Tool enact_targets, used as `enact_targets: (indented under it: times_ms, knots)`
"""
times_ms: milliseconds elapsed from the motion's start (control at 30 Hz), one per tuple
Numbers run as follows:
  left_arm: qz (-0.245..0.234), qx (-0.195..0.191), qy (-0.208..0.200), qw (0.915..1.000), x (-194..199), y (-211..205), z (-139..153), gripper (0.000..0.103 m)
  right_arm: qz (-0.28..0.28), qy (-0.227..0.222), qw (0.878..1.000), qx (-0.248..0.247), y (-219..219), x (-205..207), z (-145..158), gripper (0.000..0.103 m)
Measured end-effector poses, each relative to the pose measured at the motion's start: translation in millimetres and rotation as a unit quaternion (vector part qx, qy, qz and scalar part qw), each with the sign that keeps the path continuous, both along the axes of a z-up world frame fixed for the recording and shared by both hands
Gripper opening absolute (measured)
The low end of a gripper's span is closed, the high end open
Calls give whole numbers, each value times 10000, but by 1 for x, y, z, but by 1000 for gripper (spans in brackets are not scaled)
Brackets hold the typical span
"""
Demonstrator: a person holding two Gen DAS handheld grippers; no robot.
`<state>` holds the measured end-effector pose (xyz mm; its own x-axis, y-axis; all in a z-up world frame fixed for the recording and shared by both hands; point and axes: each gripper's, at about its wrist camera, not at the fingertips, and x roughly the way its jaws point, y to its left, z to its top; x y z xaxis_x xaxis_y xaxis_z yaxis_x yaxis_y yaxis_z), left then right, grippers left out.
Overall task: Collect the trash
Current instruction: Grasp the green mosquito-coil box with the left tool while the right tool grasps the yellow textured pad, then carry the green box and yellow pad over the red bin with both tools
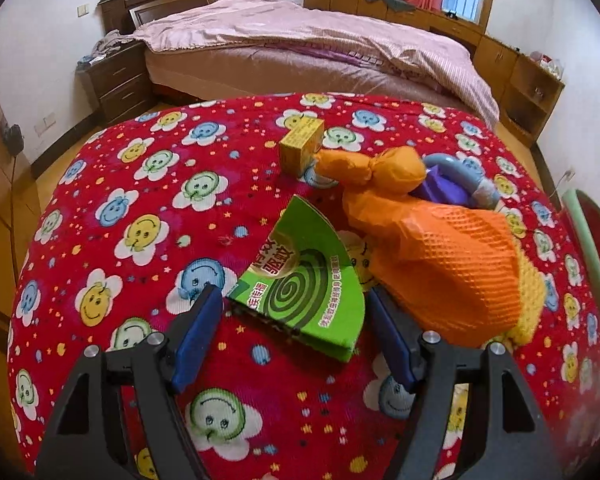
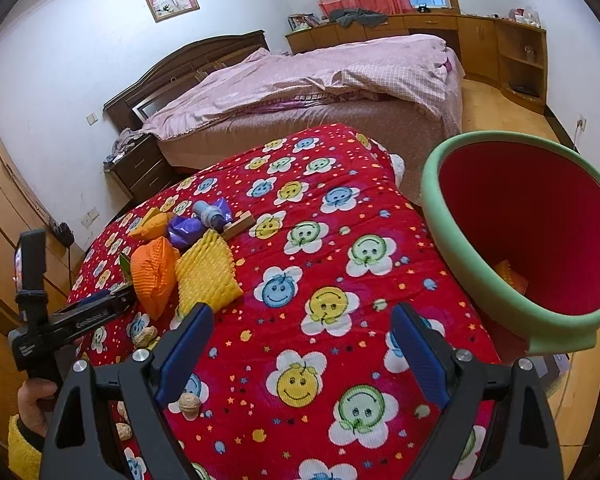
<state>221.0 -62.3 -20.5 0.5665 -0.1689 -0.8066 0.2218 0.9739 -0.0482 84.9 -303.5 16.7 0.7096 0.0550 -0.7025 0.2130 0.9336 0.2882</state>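
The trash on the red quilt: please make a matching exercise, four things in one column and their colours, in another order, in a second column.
Things:
1. coil box
2. small carton
3. crumpled wrapper
4. bin rim

Colours:
A. purple
B. bright green with a dark spiral
C. pale green
D. yellow

Pairs: 1-B, 2-D, 3-A, 4-C

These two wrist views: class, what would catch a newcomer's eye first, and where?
The red smiley-flower cloth fills both views. On it lies a bright heap: a green mosquito-coil box between the open left tool fingers, with an orange foam net beside it. At right, a green-rimmed red bin stands tilted.
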Motion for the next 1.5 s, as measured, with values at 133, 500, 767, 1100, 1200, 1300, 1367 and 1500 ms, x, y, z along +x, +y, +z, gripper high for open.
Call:
enact_targets:
  times_ms: [133, 500, 767, 1100, 1200, 1300, 1367, 1500]
  knots:
    - [151, -77, -23, 9999, 5, 4, -1, 74, 130, 34, 9999, -64, 6, 9, -1, 92]
    - [274, -262, -62, 9993, -4, 17, 6, 69, 655, 197, 9973, -272, 31, 42, -9, 92]
    - [365, -453, -120, 9982, -24, 29, 21, 69, 1035, 422, 9930, -391, 56, 68, -22, 71]
    - [232, -597, -239, 9977, -47, 25, 38, 69, 1200, 318, 9922, -69, 57, 57, -22, 18]
    - [145, -634, -285, 9975, -55, 19, 43, 69, 1188, 222, 9927, -57, 54, 46, -16, 17]
    - [50, -676, -331, 9971, -63, 12, 50, 69, 1129, 110, 9935, 3, 50, 33, -7, 17]
    - [-15, -698, -364, 9969, -68, 7, 54, 69, 1077, 18, 9942, 36, 45, 24, 0, 17]
    - [-129, -746, -414, 9963, -78, -4, 62, 69, 952, -121, 9953, 110, 35, 6, 11, 17]
